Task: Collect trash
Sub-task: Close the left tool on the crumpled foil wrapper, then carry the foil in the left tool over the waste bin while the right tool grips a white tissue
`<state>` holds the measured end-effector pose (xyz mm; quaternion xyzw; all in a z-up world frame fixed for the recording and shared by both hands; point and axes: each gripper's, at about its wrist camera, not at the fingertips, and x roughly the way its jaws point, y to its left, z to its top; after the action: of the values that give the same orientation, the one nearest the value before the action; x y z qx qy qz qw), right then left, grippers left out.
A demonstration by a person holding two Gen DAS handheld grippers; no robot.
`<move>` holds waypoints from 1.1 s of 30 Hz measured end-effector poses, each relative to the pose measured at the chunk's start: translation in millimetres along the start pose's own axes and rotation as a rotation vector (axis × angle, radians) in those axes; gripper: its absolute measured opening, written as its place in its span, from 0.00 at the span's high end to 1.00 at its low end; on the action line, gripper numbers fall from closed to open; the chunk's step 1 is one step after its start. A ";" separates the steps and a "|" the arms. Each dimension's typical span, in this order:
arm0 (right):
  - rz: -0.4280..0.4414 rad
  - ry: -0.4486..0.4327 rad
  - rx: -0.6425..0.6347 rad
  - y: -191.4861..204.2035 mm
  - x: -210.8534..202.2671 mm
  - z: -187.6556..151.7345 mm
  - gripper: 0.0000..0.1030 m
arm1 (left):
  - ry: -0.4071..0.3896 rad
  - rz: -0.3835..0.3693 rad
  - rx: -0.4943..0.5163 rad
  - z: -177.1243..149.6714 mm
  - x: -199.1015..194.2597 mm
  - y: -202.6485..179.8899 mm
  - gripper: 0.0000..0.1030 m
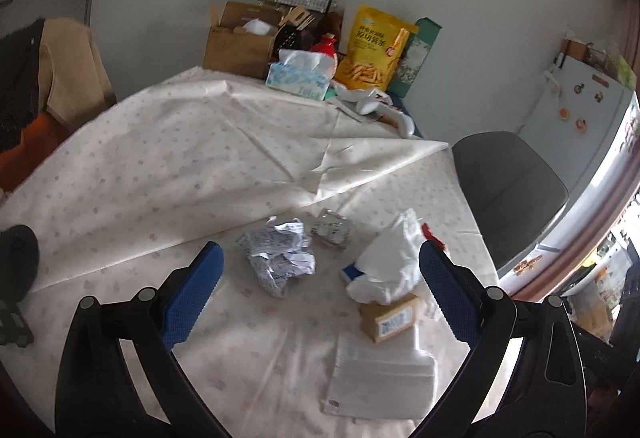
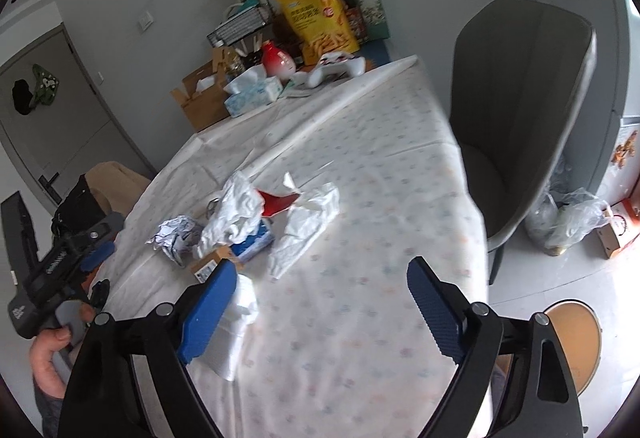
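My left tongs [image 1: 320,274] and right tongs [image 2: 322,292] gape empty; crumpled paper [image 1: 278,256] sits, maybe foil, just ahead.

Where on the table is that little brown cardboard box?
The little brown cardboard box lies near the front of the table, tucked under the white plastic bag, just beyond the folded white tissue.

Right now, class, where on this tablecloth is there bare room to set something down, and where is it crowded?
Bare cloth: the wide stretch between the white wrapper and the grey chair. Crowded: the trash cluster around the crumpled paper, and the far end by the tissue box.
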<state>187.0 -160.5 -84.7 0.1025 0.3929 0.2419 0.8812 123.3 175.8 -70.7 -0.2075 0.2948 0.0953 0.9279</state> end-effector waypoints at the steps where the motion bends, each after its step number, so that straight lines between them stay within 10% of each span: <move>1: 0.011 0.009 0.001 3.1 5.8 0.1 0.19 | 0.006 0.005 -0.011 0.1 4.8 2.5 0.07; 12: 0.081 0.054 -0.009 17.8 48.2 20.5 0.26 | 0.102 0.037 -0.050 -4.4 62.2 15.3 0.28; 17: 0.119 0.100 0.009 26.5 70.9 24.9 0.33 | 0.097 0.060 -0.085 -4.0 62.5 21.3 0.79; 27: 0.181 0.170 0.022 48.9 109.0 37.7 0.40 | 0.012 0.060 -0.116 4.2 18.1 33.9 0.81; 33: 0.191 0.225 0.012 73.6 133.1 45.0 0.28 | -0.009 0.075 -0.139 5.5 3.4 44.6 0.81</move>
<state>271.4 -29.2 -112.8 0.1171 0.4792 0.3323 0.8039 115.5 218.3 -83.3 -0.2597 0.2908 0.1512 0.9084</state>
